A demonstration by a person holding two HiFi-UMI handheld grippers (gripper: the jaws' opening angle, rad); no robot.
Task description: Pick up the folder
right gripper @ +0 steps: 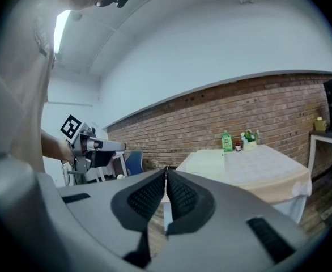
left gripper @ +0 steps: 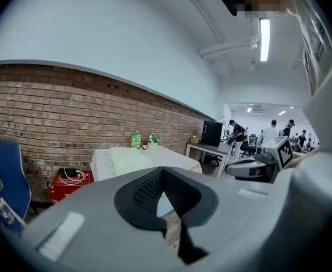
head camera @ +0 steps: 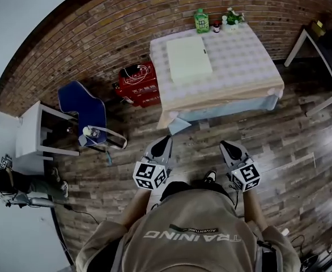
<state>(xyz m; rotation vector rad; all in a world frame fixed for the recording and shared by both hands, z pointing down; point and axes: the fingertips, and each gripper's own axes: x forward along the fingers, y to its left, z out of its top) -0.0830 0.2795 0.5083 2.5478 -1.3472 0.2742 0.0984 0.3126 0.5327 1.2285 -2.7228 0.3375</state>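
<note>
You're at the approach step: neither tool has reached the table yet. Your left gripper and right gripper both have their jaws pressed together with nothing between them, as each gripper view shows plainly.

The flat, pale green rectangular folder lies well ahead of both tools, on the near-left part of the table with the white checked cloth. It sits more in line with your left gripper than your right, and nothing rests on it.

Judging from this, the next move calls for closing the distance to the table and spreading at least 1 pair of jaws before contact. The folder lies flat on soft cloth, so you'll likely need to come in low at its near edge to get a jaw under it.

Beyond the folder, at the far edge of the table, stand a green plastic bottle and a few small items I can't make out. Ahead and to the left of your left gripper are a red box and a blue chair. The floor is dark wood plank, and a red brick wall runs behind the table.
</note>
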